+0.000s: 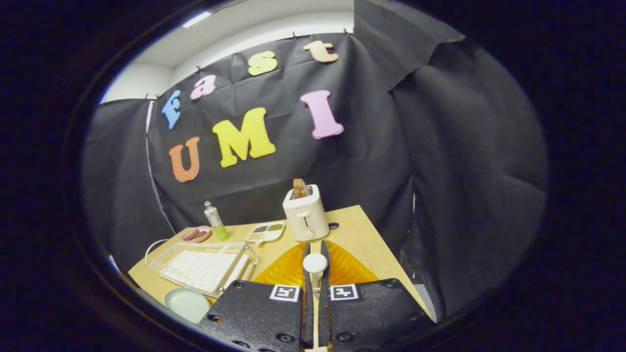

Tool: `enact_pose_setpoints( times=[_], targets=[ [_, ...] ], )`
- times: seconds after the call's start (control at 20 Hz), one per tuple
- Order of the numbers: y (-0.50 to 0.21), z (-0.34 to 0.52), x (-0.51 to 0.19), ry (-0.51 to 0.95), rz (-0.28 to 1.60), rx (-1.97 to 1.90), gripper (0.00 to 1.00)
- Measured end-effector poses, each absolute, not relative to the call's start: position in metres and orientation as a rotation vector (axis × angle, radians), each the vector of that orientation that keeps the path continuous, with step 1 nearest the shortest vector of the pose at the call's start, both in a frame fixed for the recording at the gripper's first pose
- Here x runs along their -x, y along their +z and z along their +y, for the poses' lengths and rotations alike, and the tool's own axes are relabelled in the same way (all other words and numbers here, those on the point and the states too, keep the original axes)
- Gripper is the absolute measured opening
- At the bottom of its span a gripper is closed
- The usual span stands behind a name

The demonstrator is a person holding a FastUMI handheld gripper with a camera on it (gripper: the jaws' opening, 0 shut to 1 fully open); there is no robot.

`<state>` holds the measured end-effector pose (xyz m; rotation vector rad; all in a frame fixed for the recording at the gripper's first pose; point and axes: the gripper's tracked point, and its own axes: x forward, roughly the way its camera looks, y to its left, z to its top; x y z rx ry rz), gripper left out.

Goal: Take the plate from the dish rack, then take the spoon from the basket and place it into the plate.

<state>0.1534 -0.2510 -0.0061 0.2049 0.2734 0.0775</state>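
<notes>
The gripper (315,254) hangs above a wooden table (362,234) with its two fingers (306,264) drawn almost together, leaving only a thin slot between them. In that slot sits a spoon (315,263): its round pale bowl shows just above the fingers near their tips, and a pale strip that looks like its handle runs back down the gap towards the gripper's body. Both fingers press against it from either side, so the jaws are closed on the spoon and it is lifted clear of the table. Directly under and just ahead of the fingertips lies an orange ribbed basket (283,269), spreading out to both sides of the fingers. Beyond the tips stands a cream toaster (306,212) with a slice of toast (299,188) sticking out of its top. Off to the left of the fingers lies a clear dish rack (203,264) with a white tray inside it, flat on the table. The pale green plate (187,304) rests on the table nearer than the rack, just beside the left finger's base and well apart from the spoon. Farther off, beyond the rack, sit a small pink dish (196,234), a green bottle (215,221) standing upright, and a divided white snack tray (265,231) near the toaster. Black cloth (440,171) hangs behind the table.
</notes>
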Motion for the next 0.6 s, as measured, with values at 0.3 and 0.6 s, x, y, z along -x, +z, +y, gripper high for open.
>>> enact_pose_setpoints(
  times=[0.3, 0.6],
  targets=[
    [0.041, -0.135, -0.091, 0.287, 0.307, -0.077, 0.09],
    [0.017, -0.016, -0.049, 0.521, 0.402, 0.002, 0.09]
  ],
)
